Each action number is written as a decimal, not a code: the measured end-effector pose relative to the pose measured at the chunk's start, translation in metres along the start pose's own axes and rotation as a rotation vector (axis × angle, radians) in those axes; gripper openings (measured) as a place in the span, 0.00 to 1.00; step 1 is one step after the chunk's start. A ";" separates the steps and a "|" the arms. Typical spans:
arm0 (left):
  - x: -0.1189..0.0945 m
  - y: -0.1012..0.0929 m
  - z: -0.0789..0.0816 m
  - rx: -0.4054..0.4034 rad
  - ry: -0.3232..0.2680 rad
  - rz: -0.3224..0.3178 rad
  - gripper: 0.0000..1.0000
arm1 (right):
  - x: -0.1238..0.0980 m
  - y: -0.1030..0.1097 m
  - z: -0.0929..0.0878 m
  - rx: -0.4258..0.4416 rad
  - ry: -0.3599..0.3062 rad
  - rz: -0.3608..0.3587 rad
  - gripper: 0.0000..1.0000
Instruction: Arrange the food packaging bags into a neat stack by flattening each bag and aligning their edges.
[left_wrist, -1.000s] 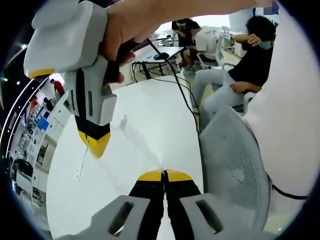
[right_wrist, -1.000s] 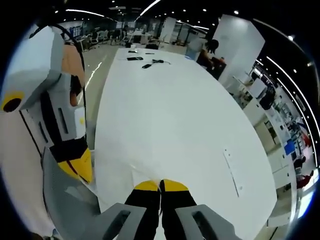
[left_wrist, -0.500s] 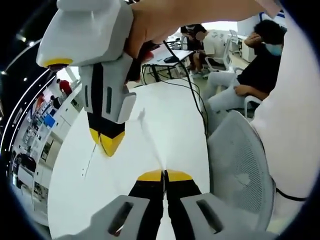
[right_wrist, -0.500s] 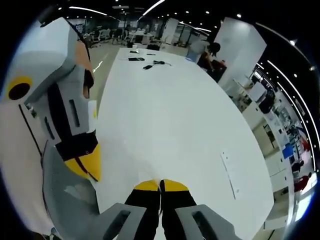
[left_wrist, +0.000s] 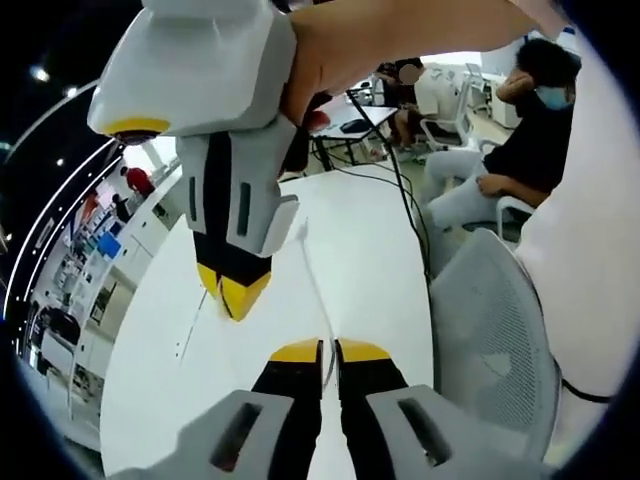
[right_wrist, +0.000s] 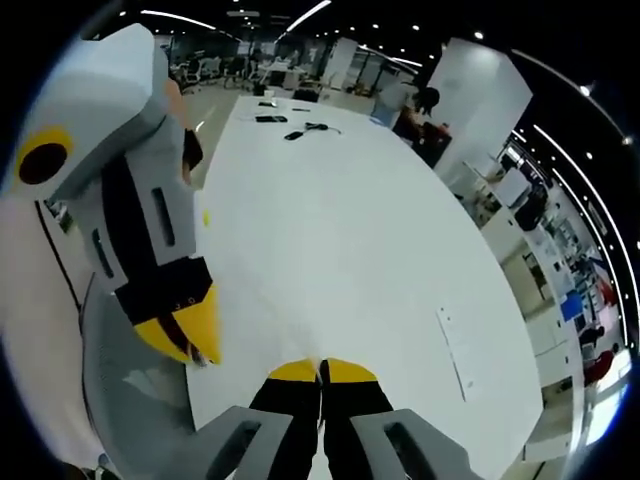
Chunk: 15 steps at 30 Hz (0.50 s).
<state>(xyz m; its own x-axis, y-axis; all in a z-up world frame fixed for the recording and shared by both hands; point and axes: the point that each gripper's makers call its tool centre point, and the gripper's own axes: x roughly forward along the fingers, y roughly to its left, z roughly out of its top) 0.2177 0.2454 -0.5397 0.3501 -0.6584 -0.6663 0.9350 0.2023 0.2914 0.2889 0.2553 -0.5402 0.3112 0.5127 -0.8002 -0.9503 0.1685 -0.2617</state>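
— At the bottom of the left gripper view, what is nearest?

— The left hand-held gripper (left_wrist: 330, 350) rises from the bottom edge. Its two black jaws with yellow tips are pressed together, with just a thin dark slit between them, and they pinch nothing.

— And just past it?

— The right hand-held gripper (left_wrist: 235, 293) comes down from the upper left, grey and white, with its yellow tips meeting in one point and nothing between them. A hand (left_wrist: 335, 50) grips its body at the top. Its tips hang just above and to the left of the left one's tips, apart from them.

— What lies under both?

— A long white bench (left_wrist: 350, 260). A grey mesh chair (left_wrist: 490, 330) stands at its right edge, close by. Farther along, a black cable (left_wrist: 405, 200) trails across the bench top. Beyond that, a seated person (left_wrist: 515, 140) in a dark top sits beside the bench.

— What does the right gripper view add?

— Its own jaws are closed together at the bottom. The left one slants in from the left, tips joined. On the bench, to the right, lies a thin pale strip (right_wrist: 455, 350). At the far end are a few small dark items (right_wrist: 290, 130), too small to name, and a person (right_wrist: 425, 110) near the far right corner.

— Where are the food packaging bags?

— I cannot tell from these views.
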 end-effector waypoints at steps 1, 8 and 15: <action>0.000 0.000 0.001 0.000 -0.002 0.002 0.04 | 0.000 0.000 0.000 0.000 0.000 -0.001 0.00; -0.003 0.009 0.008 -0.020 -0.034 0.029 0.13 | -0.001 -0.007 -0.003 -0.003 0.009 -0.009 0.00; -0.013 0.018 0.016 -0.043 -0.072 0.074 0.22 | -0.002 -0.014 -0.004 -0.018 0.016 -0.025 0.00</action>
<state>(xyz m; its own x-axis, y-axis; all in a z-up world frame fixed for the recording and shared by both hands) 0.2292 0.2463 -0.5148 0.4149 -0.6907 -0.5923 0.9087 0.2821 0.3077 0.3015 0.2485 -0.5369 0.3348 0.4947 -0.8020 -0.9422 0.1656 -0.2911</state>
